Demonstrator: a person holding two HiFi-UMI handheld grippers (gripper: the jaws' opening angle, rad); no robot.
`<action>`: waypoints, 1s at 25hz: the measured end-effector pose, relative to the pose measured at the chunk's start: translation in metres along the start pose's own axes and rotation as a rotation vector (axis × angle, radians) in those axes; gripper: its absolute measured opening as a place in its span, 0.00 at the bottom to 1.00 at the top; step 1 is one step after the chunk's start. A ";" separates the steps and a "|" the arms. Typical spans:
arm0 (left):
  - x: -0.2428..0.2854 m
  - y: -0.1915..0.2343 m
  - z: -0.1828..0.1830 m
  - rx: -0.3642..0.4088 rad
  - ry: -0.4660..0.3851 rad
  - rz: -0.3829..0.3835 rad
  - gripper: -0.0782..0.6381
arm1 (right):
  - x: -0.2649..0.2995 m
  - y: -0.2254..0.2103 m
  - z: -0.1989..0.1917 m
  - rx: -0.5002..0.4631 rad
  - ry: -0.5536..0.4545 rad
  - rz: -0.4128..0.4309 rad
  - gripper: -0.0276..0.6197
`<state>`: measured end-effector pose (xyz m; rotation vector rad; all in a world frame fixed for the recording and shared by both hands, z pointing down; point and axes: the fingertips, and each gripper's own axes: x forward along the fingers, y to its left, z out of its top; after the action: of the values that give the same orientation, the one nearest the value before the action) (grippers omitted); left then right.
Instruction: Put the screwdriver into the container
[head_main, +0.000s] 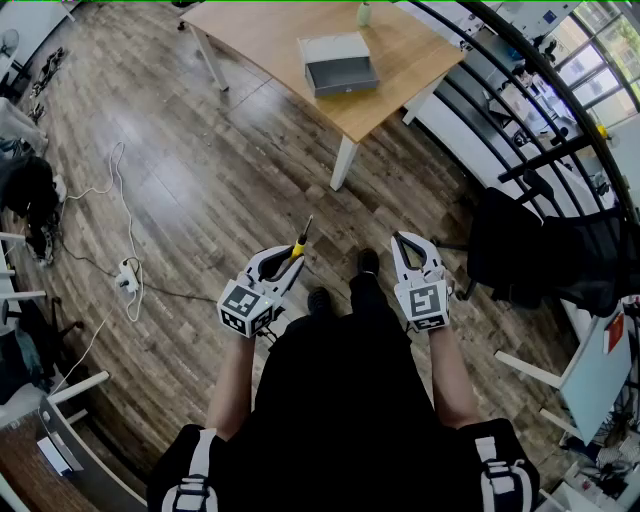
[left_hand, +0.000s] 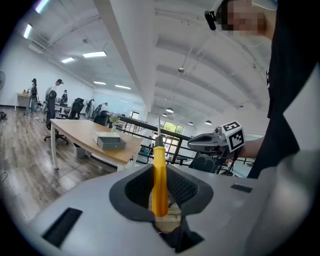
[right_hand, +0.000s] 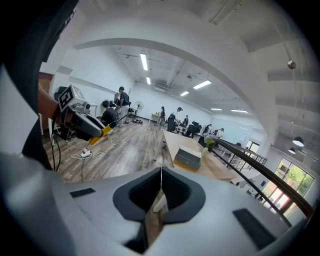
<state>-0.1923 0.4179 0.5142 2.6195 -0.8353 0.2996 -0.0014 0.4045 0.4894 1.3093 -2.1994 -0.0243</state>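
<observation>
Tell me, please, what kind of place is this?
Probably an open-plan office: a wooden desk, a black office chair, ceiling strip lights, and people at far desks.

Yellow-handled screwdriver, shaft forward, clamped in left tool, grey, seemingly open-topped container on table, well apart.

Light wooden surface on white legs, standing on a dark plank floor. On the surface: an open grey container near one long edge, with a paler flat part touching its far side, and a small greenish vessel towards the far edge, apart from it. On the floor: a white power strip with a looping white cable.
</observation>
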 end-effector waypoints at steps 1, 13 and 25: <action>-0.003 -0.001 -0.001 0.004 -0.002 0.000 0.24 | -0.002 0.003 0.000 0.001 -0.001 0.001 0.08; 0.001 -0.011 0.008 0.037 -0.005 -0.012 0.24 | -0.008 0.010 -0.001 0.018 -0.022 0.022 0.08; 0.017 -0.005 0.020 0.030 -0.003 0.055 0.24 | 0.018 -0.005 -0.003 0.003 -0.036 0.110 0.08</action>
<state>-0.1740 0.4045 0.4995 2.6280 -0.9116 0.3260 -0.0025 0.3880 0.4989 1.1961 -2.2998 -0.0020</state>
